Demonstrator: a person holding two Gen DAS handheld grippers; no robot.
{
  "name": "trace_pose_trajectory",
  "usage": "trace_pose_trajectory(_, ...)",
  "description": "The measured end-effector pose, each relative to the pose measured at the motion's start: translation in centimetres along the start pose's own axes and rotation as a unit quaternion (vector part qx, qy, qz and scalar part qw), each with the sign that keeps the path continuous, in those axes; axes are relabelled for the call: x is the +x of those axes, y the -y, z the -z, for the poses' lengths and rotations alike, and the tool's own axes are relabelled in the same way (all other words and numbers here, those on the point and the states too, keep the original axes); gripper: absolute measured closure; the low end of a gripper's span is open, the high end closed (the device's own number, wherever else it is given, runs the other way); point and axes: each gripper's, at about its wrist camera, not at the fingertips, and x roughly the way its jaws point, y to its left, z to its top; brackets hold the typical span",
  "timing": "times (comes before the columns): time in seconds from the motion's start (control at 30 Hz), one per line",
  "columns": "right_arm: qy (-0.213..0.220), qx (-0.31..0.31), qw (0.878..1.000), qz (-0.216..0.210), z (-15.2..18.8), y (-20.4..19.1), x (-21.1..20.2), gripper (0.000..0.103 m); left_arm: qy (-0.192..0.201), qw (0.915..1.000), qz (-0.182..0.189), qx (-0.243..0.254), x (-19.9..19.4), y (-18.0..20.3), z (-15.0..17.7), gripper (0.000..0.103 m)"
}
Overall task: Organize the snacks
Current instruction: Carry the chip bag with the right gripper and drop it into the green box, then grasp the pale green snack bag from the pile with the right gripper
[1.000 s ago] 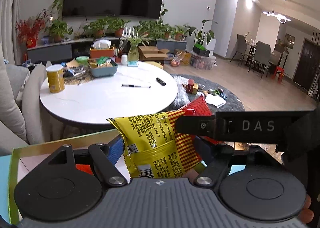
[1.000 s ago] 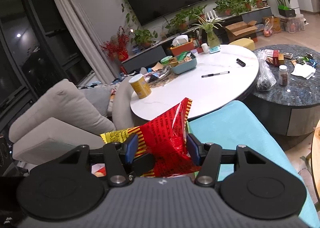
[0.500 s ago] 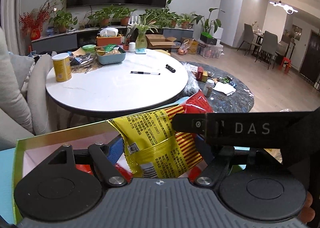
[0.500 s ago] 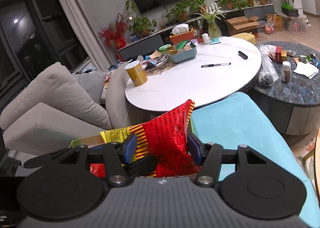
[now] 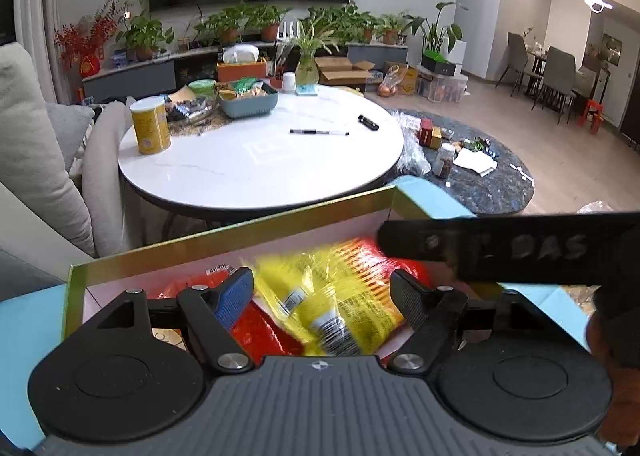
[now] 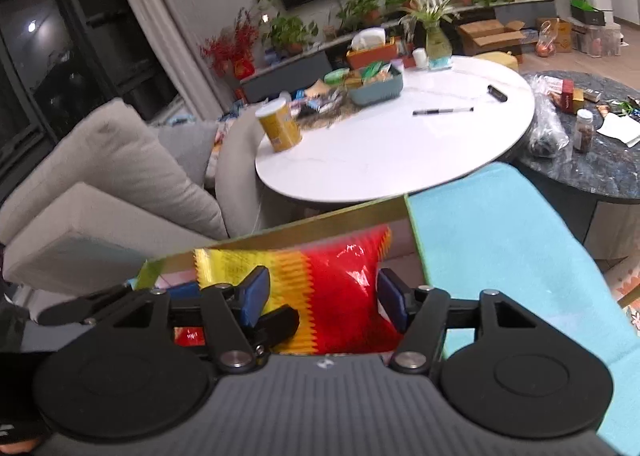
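Lowered into the one box (image 5: 224, 234), the snack bag (image 5: 332, 308) lies between both claws (image 5: 322, 298) (image 6: 320, 298), spread, neither gripping.

Snack bags (image 5: 340, 308) crowding box (image 5: 224, 238)

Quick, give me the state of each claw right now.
Left claw: open, fingers spread either side of the snack bag in the box, not gripping.
Right claw: open, fingers either side of the same bag, not clamped.
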Motion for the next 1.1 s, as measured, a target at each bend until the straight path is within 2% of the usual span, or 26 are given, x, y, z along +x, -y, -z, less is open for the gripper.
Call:
trace_pose_trajectory(0.17, 0.016, -0.002, 1.000, -0.013, 0.1, 0.2, -3.0, 0.043, 0.025, 0.9996, -0.007, 0.012, -2.8, 0.7, -0.1, 0.029)
trace_pose_trajectory(0.47, 0.028, -0.004, 1.000, 0.004, 2.1, 1.5, -8.2, 0.042, 0.049, 0.9983, -0.016, 0.026, -8.4, 2.3, 1.1, 0.026)
trace_pose_trajectory(0.63, 0.000, 0.002, 1.000, 0.024, 4.4, 2.7, -9.3, 0.042, 0.037, 0.9992, -0.001, 0.013, -10.7, 3.2, 3.2, 0.025)
trace_pose_trajectory(0.83, -0.035, 0.020, 0.998, 0.057, 6.6, 4.3, -8.6, 0.042, 0.007, 0.9997, 0.007, 0.020, -11.0, 5.2, 5.7, 0.025)
trace_pose_trajectory(1.1, -0.048, 0.042, 0.997, 0.047, 8.5, 5.8, -9.1, 0.042, -0.018, 0.9993, 0.032, 0.008, -9.8, 7.1, 7.1, 0.025)
